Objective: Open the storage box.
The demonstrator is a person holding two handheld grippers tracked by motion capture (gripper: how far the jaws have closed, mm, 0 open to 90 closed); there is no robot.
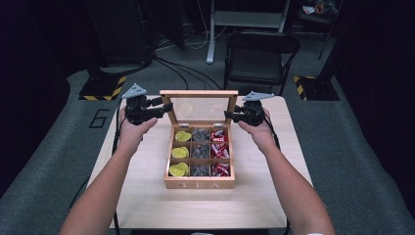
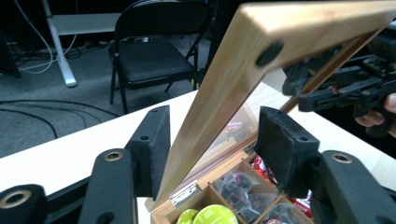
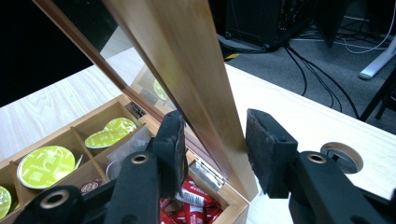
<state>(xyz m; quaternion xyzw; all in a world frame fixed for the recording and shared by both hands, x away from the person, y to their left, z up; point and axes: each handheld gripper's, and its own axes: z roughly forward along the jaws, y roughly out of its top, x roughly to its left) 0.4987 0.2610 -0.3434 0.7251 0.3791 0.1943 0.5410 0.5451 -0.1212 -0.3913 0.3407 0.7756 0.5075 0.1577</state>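
Note:
A wooden tea box (image 1: 198, 184) sits mid-table with its glass-paned lid (image 1: 198, 93) raised upright. Its compartments hold yellow-green capsules (image 1: 180, 152), dark capsules (image 1: 199, 152) and red packets (image 1: 219, 152). My left gripper (image 1: 169, 106) straddles the lid's left edge; in the left gripper view its jaws (image 2: 212, 149) stand either side of the frame, with a gap at the right pad (image 2: 275, 149). My right gripper (image 1: 227, 115) is at the lid's right edge, and in the right gripper view its pads (image 3: 215, 144) lie against both faces of the frame.
A black folding chair (image 1: 259, 54) stands beyond the table's far edge, with cables on the floor (image 1: 181, 73). The light wooden table (image 1: 147, 196) has bare room around the box. A round cable hole (image 3: 343, 156) lies near the box's right rear corner.

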